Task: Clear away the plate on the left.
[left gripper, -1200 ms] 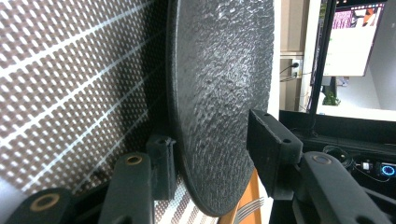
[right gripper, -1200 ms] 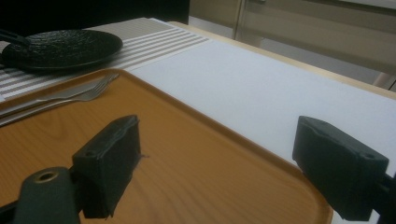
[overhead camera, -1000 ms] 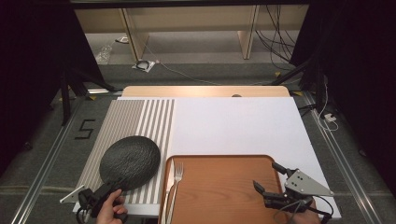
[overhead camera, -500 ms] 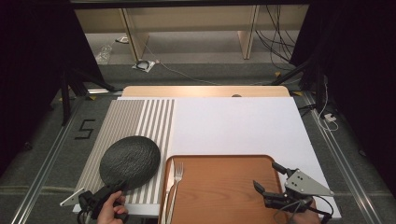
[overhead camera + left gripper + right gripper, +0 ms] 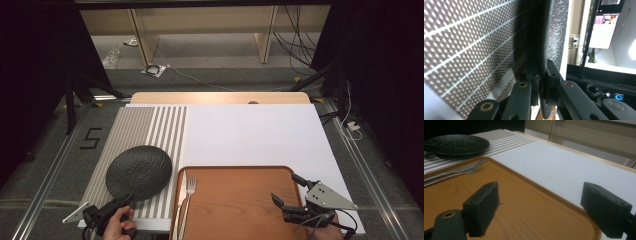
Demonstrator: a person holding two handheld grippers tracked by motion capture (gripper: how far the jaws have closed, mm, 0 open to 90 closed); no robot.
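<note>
— Black plate (image 5: 139,172), near left of the bench (image 5: 250,135) on the striped mat (image 5: 150,125): is it gripped?
— Yes; the left claw (image 5: 121,201) has just been closing and pinches its near rim.
— The right claw (image 5: 290,192)?
— Wide apart (nothing between), over the wooden tray (image 5: 235,205).

The lower frame edge in the high view cuts off the left hand (image 5: 117,225), while the black plate (image 5: 554,37) is blurred and cropped in the left gripper view, its face unseen.
</note>
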